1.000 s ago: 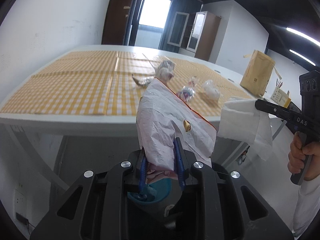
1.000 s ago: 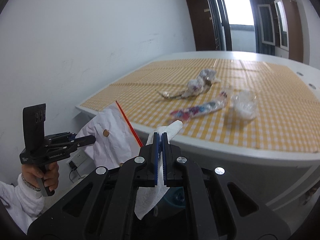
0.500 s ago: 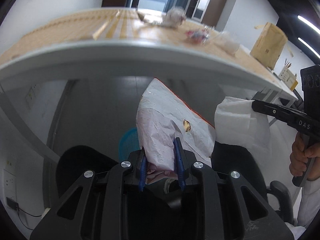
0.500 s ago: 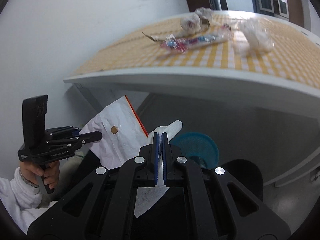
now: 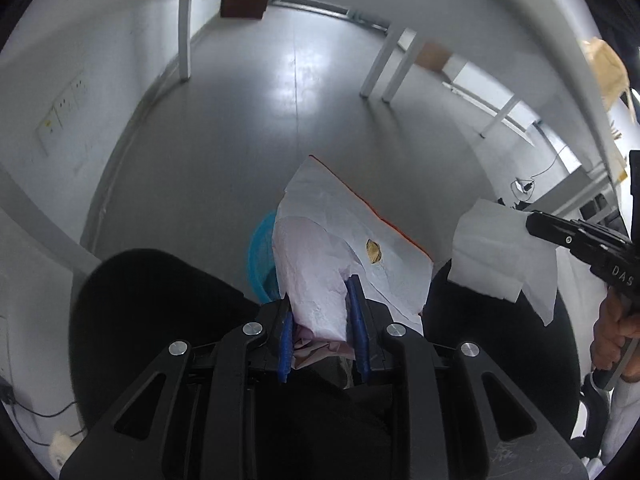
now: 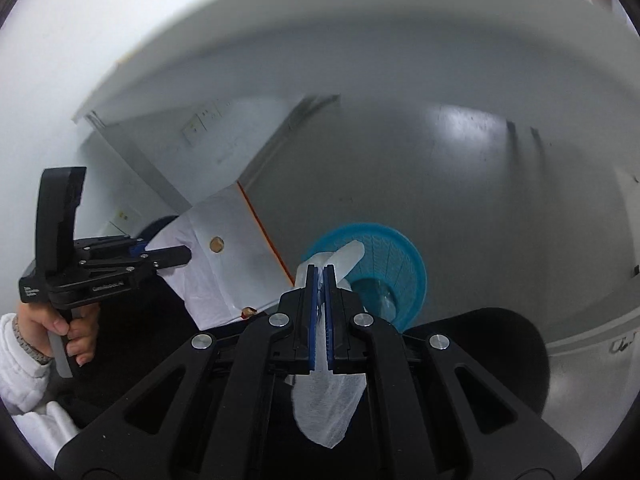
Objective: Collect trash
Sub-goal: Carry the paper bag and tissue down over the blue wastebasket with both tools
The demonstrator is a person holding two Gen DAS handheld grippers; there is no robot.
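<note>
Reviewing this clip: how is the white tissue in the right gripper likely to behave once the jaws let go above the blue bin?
The white tissue droops limply below the right gripper, so it is probably floppy and very light. Released, it would likely flutter rather than drop straight, and could miss the blue bin. Its thin sheet looks easy to tear if tugged.

The floor (image 5: 248,120) is smooth grey with a glossy sheen that mirrors the light, and the blue bin (image 6: 400,256) standing on it looks like ribbed, slightly shiny plastic. Above the bin, the paper bag (image 5: 340,232) is thin, creased, matt white paper with an orange edge strip, and the tissue (image 6: 328,404) is soft, finely textured white paper. The gripper bodies are matt black plastic with bright metal screw heads, their fingers (image 5: 354,320) are lined with blue rubbery-looking pads, and the person's sleeve (image 6: 16,368) is white quilted cloth.
</note>
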